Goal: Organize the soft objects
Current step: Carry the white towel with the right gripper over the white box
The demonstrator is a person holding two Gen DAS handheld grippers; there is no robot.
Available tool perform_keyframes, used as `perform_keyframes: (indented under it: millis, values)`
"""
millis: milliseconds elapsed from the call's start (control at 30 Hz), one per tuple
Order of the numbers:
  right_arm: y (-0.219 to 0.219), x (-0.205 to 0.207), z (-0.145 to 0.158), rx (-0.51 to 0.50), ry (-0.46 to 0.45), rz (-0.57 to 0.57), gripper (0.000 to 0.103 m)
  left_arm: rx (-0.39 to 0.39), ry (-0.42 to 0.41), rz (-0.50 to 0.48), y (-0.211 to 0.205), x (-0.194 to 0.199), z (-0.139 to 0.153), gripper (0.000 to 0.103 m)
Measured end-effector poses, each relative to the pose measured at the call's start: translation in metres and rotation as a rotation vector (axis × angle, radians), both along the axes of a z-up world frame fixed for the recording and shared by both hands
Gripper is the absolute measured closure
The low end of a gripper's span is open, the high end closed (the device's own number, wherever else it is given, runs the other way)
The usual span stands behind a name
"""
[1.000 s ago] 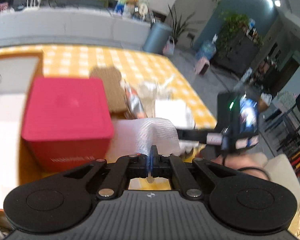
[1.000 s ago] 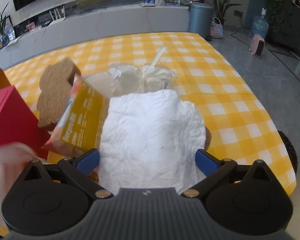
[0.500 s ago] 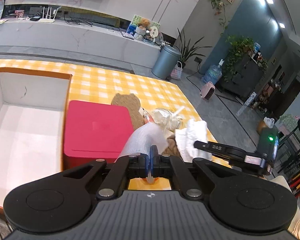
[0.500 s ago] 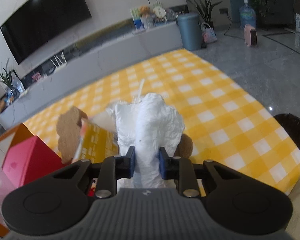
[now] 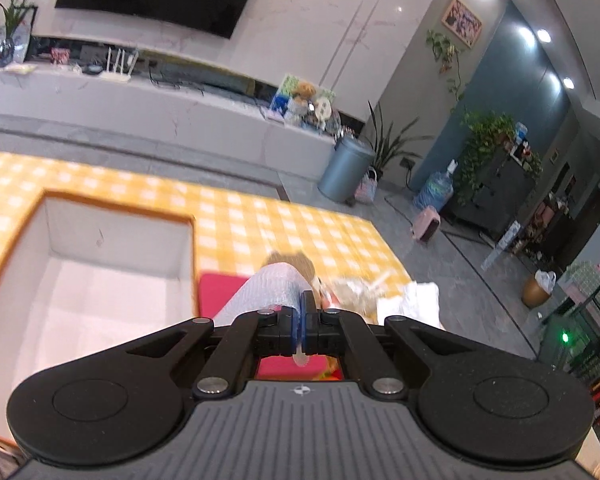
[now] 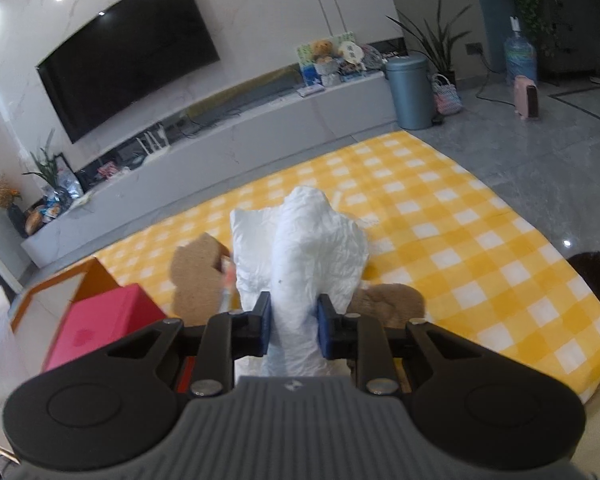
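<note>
Both grippers pinching soft white items above the yellow checked table.

The left gripper has its blue pads pressed together on an edge of a white bubble-textured sheet, which rises in front of it over the red box. The open orange-rimmed box with a white interior sits to the left on the tablecloth. The right gripper clamps a crumpled white cloth, bunched between the pads and standing up ahead of them. Two brown bear-shaped pads lie on the cloth-covered table beside it; the red box is at the left.
</note>
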State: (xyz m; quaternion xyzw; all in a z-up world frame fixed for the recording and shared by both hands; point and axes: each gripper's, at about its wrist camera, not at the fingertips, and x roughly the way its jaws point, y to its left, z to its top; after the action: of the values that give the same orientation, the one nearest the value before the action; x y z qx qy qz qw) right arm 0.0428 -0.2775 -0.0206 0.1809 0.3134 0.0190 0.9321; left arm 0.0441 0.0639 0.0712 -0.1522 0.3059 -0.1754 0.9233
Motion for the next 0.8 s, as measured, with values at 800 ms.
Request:
perform_keyframes:
  millis: [800]
  values:
    - [0.152, -0.025, 0.05, 0.039, -0.147, 0.295, 0.081, -0.054, 0.178, 0.103, 0.116, 0.045, -0.073, 0.101]
